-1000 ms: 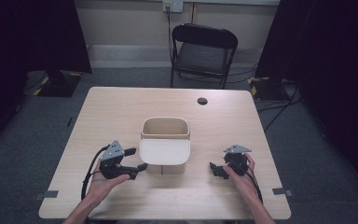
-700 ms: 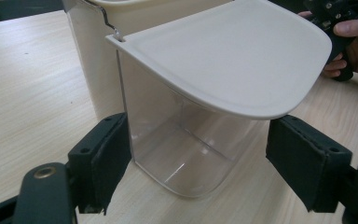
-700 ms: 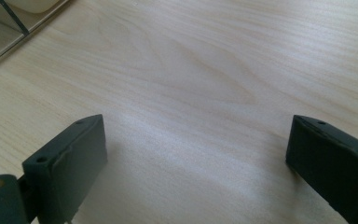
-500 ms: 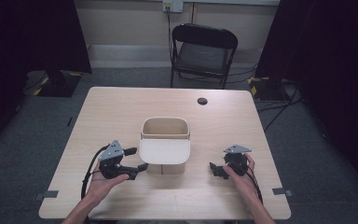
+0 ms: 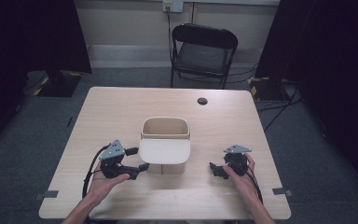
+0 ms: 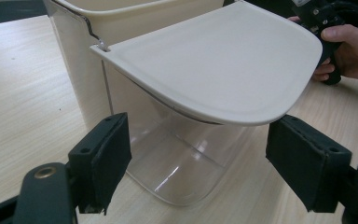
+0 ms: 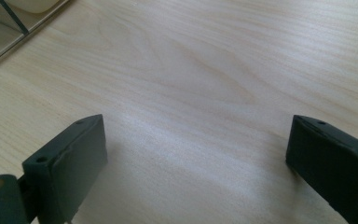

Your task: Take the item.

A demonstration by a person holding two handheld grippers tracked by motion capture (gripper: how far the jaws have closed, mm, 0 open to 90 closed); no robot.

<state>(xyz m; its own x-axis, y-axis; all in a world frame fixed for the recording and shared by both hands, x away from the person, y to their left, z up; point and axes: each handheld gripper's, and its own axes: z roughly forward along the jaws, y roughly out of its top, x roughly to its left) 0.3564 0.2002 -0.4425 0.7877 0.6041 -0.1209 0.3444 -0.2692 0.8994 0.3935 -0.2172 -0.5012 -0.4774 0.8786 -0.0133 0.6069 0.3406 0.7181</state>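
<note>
Wooden table (image 5: pixel 121 107), both hands low: left tongs (image 5: pixel 137 158) and right tongs (image 5: pixel 216 170) agape, empty, flanking bin (image 5: pixel 165 140).

A bin (image 5: pixel 165 129) stands at the centre of the bench (image 5: pixel 121 107), its lid (image 5: pixel 164 151) (hinged at the near rim) jutting toward the lower edge of the frame. The left hand-held gripper (image 5: pixel 138 159) sits just left of the lid, the right hand-held gripper (image 5: pixel 216 170) well to its right. A chair (image 5: pixel 204 52) stands behind the bench at upper centre.

no readable text, labels or signs
</note>
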